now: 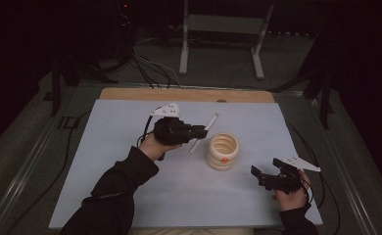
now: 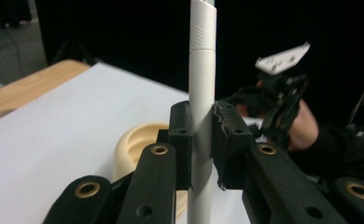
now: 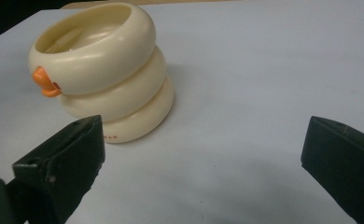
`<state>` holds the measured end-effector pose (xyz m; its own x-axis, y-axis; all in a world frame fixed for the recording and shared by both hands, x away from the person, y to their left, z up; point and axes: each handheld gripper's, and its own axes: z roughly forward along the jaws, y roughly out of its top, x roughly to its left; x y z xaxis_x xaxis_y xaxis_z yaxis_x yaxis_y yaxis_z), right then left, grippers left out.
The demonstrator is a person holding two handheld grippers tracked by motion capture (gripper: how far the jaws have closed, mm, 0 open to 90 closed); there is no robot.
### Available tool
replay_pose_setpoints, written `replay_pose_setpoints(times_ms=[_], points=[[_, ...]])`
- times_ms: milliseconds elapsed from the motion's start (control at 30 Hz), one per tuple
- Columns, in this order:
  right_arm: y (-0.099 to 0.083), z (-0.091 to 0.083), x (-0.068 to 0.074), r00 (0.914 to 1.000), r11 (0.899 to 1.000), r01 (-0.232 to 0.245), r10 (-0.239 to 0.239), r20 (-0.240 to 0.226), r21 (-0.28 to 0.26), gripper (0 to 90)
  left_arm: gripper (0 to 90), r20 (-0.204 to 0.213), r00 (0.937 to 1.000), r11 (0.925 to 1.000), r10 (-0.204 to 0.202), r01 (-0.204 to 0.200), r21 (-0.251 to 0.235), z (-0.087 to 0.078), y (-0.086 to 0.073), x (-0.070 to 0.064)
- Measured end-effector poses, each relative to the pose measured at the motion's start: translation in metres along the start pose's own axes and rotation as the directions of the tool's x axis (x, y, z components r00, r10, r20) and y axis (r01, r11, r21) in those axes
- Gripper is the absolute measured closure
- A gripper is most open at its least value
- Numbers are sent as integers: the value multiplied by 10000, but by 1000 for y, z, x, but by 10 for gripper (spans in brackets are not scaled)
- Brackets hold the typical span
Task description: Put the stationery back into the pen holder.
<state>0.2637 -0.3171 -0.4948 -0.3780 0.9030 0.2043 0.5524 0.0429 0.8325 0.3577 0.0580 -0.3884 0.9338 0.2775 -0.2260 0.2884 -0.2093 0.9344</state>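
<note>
White tube [image 2: 202, 93] clamped mid-length between jaws of left gripper [image 1: 200, 131], held just beside cream ringed holder [image 1: 223, 151], at its far-left rim. Tube gripped at middle, likely so lower end stays free for insertion into holder opening. Holder set upright on table [image 1: 130, 127], mouth up, orange tab [image 3: 46, 83] facing near side. Right gripper [image 3: 203, 154] parked near holder, jaws wide apart, nothing held; probably kept ready for steadying holder.
</note>
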Motion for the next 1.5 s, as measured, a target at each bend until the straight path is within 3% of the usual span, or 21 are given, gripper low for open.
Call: replay_pose_setpoints(times_ms=[267, 467, 933, 1333, 1500], points=[[0, 0, 0, 10000, 10000, -8, 7, -36, -35, 0, 795, 171, 9999, 9943, 24, -6, -1068, 8, 8, 1], [1, -1, 0, 10000, 10000, -9, 9, -28, -61, 0, 795, 311, 9995, 9892, -70, 115, -1459, 21, 10, 7], [1, -3, -1, 10000, 9999, -62, 62, -54, -95, 0, 794, 545, 9983, 9805, -214, 316, -1938, 56, 6, 17], [1, -3, -2, 10000, 9999, -47, 46, -68, -125, 0, 794, 407, 9985, 9705, -354, 441, -2372, 78, -9, 25], [1, -4, -2, 10000, 9999, -31, 30, -56, -122, 0, 794, 314, 9988, 9699, -379, 444, -2396, 84, -17, 27]])
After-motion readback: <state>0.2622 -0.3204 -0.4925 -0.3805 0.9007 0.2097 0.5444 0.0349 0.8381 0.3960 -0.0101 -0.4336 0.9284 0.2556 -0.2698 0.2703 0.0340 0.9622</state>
